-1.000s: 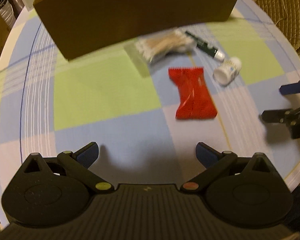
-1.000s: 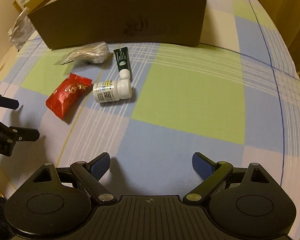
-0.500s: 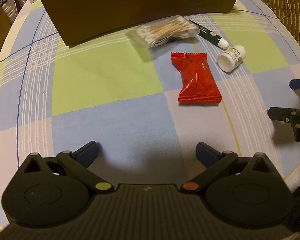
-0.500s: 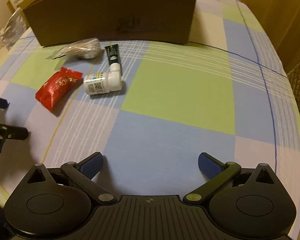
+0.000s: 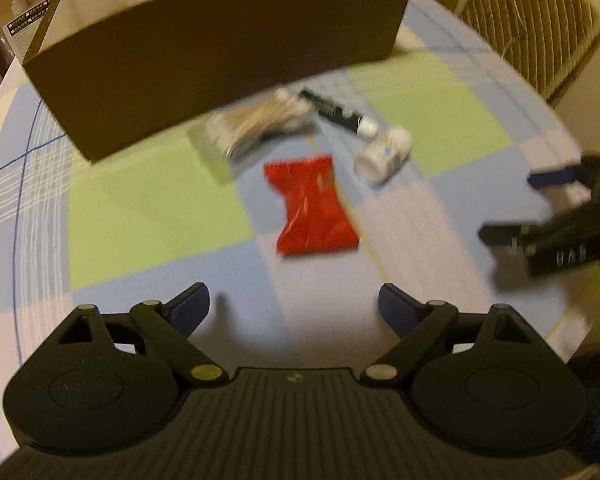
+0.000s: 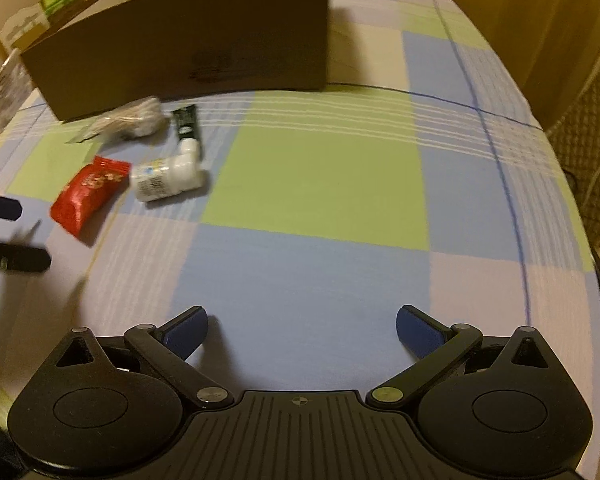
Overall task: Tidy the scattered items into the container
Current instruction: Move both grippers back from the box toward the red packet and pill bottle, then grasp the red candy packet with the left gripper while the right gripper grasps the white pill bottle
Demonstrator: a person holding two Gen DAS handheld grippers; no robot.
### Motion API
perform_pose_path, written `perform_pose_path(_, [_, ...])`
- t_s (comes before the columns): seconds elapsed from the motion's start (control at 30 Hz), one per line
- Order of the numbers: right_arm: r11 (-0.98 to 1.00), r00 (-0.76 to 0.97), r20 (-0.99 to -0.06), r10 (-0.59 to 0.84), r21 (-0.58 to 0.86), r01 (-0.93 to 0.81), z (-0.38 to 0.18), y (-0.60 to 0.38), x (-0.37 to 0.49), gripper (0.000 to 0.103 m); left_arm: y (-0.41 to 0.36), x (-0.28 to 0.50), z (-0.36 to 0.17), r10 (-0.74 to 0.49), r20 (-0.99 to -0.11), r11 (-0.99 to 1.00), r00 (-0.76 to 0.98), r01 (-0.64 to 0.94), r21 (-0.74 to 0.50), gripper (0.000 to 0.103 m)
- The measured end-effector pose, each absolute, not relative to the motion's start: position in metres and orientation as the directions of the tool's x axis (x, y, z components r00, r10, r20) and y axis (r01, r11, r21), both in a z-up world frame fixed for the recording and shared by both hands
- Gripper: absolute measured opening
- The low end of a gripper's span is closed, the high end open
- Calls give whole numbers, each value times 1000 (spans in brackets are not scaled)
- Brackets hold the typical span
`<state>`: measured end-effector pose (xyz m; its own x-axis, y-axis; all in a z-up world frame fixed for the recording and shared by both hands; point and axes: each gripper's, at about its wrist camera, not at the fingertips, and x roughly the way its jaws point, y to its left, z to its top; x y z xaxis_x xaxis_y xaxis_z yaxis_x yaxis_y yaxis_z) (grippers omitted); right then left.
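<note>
On the counter (image 5: 148,200), before the cardboard box (image 5: 220,52), lie the four items; none is boxed. Left tongs (image 5: 294,308) are closing on nothing; right tongs (image 6: 302,330) stand spread, empty. Recommend straddling the red packet (image 5: 314,206) squarely before pinching.

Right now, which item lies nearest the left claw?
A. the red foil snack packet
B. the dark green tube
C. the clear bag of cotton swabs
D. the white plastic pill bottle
A: the red foil snack packet lies directly ahead of the left claw, the other three beyond it.
</note>
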<state>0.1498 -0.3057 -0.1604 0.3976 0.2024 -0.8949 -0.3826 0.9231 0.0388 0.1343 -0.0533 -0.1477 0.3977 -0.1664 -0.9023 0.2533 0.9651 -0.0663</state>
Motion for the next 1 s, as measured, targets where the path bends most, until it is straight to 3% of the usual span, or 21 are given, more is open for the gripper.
perform_pose_path(0.07, [925, 400, -896, 194, 32, -379, -160, -312, 148, 103, -54, 144, -148, -184, -898, 966, 399, 240, -91, 72])
perform_pose_path(0.17, [933, 408, -894, 183, 28, -358, -160, -321, 146, 103, -58, 156, -152, -196, -894, 962, 404, 254, -96, 59])
perform_pose_path(0.4, [940, 411, -897, 165, 17, -341, -161, -327, 145, 103, -70, 174, -159, -216, -887, 953, 408, 285, -101, 57])
perform_pose_path(0.57, [944, 405, -901, 155, 14, -330, -162, -324, 149, 103, -69, 181, -165, -214, -881, 947, 421, 309, -82, 32])
perform_pose_path(0.7, [941, 403, -899, 172, 28, -337, -162, -318, 154, 103, -55, 177, -163, -205, -885, 952, 419, 296, -80, 30])
perform_pose_path(1.0, [841, 433, -795, 424, 168, -514, -155, -273, 158, 103, -20, 154, -161, -113, -901, 976, 418, 217, -22, 30])
